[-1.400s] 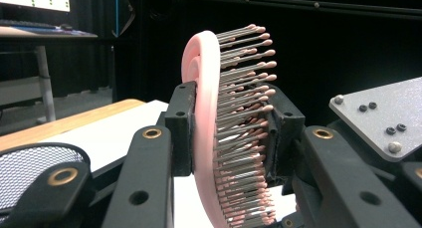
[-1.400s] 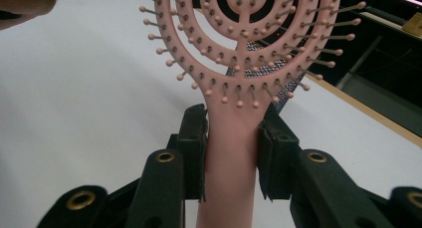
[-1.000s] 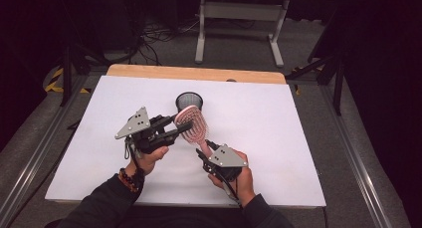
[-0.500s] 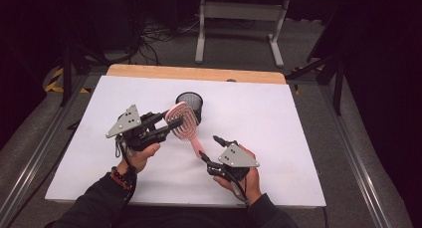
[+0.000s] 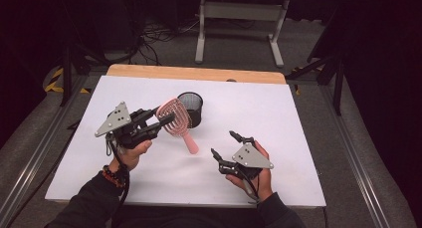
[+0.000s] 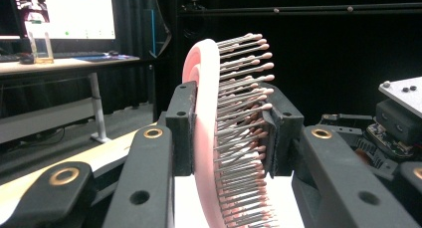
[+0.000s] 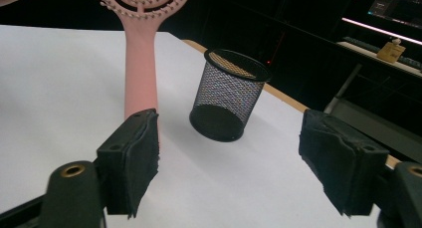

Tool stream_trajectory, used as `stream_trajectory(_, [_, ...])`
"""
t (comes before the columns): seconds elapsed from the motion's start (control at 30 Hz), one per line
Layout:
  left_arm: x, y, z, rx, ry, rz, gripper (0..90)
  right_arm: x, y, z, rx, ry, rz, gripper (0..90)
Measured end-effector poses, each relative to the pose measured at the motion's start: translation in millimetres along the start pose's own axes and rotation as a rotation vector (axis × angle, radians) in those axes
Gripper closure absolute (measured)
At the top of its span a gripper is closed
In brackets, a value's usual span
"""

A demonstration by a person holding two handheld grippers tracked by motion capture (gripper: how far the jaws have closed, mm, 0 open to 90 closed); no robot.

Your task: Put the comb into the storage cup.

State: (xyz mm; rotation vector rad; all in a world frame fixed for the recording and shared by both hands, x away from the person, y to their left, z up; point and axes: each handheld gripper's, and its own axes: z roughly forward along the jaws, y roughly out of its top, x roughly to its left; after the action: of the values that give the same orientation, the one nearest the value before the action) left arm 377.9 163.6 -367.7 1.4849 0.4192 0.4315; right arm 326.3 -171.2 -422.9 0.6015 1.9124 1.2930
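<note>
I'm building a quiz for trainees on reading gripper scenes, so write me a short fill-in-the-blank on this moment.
1. The left gripper is shut on the head of the pink ____.
2. The hairbrush hangs with its handle pointing ____ toward the table.
3. The right gripper has just been opening, and between its jaws there is ____.
4. The black mesh cup stands ____ on the white surface.

Missing words: hairbrush; down; nothing; upright
</note>
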Motion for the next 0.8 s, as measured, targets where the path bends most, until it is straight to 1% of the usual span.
stream_trajectory(0.17, [3.0,1.3,-2.1,0.010,0.007,0.014,64.5,-4.6,-5.8,-4.6,0.009,-0.021,-0.007,22.3])
stream_trajectory(0.23, [3.0,1.9,-3.1,0.009,0.007,0.011,64.5,-5.5,-8.2,-6.6,0.022,-0.029,-0.022,22.5])
stream_trajectory(0.27, [3.6,2.5,-3.6,0.011,0.008,0.018,64.5,-6.3,-9.3,-7.8,0.022,-0.028,-0.023,22.5])
stream_trajectory(0.33, [4.6,3.4,-4.8,0.007,0.013,0.019,64.5,-8.0,-12.0,-10.6,0.019,-0.034,-0.023,22.2])
stream_trajectory(0.4, [5.6,4.2,-6.1,0.008,0.016,0.022,64.5,-10.1,-14.4,-12.7,0.021,-0.034,-0.016,21.0])
stream_trajectory(0.47, [6.6,5.3,-7.3,0.000,0.023,0.024,64.5,-11.7,-16.8,-14.3,0.029,-0.039,-0.016,19.8])
stream_trajectory(0.67, [10.0,6.7,-9.6,0.001,0.032,0.022,64.5,-17.1,-25.5,-20.8,0.046,-0.055,-0.009,17.2])
stream_trajectory(0.8, [11.9,8.7,-10.8,-0.003,0.047,0.022,64.6,-20.9,-29.5,-24.9,0.045,-0.067,-0.002,15.5])
